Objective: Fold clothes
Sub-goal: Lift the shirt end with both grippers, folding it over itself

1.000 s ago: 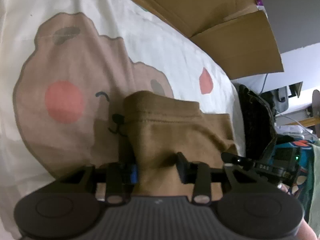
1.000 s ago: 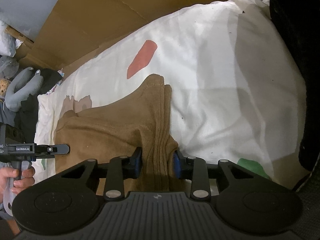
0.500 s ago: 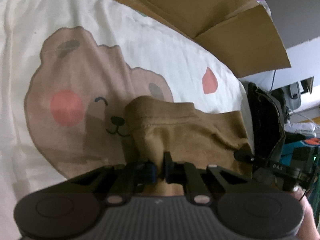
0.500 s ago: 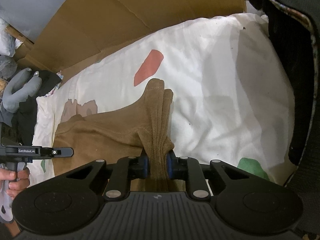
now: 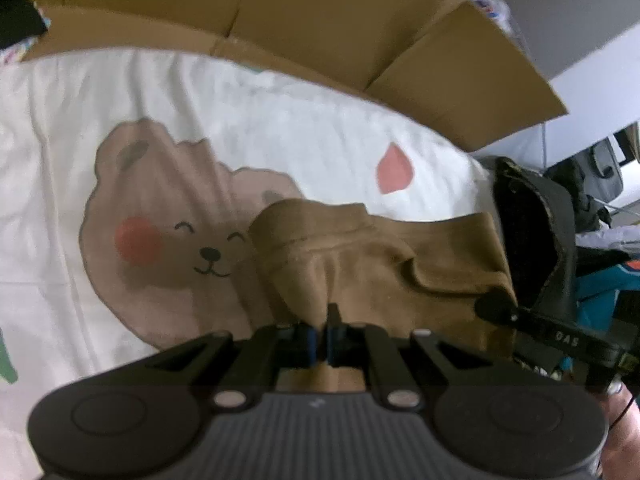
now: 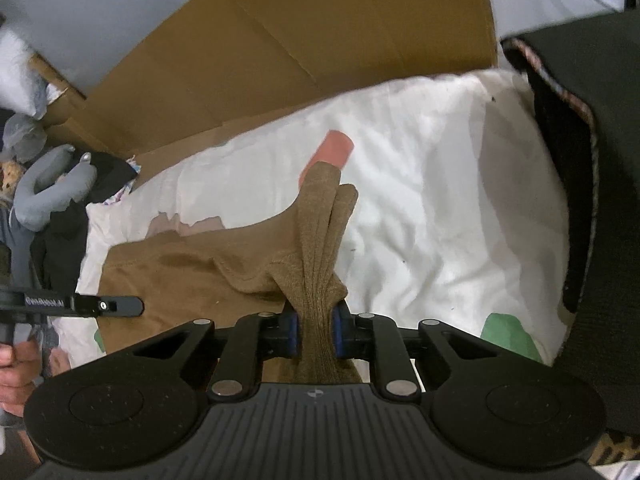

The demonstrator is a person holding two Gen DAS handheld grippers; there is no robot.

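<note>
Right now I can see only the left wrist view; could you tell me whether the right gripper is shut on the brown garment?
Observer: Yes, the right gripper is shut on a bunched, ribbed part of the brown garment.
Operator: Thank you. What lies just to the right of that gripper?
Observer: A green patch printed on the white sheet.
Operator: And is anything off the sheet on the opposite side?
Observer: A grey plush toy lies past the sheet's left edge, near the cardboard.
</note>
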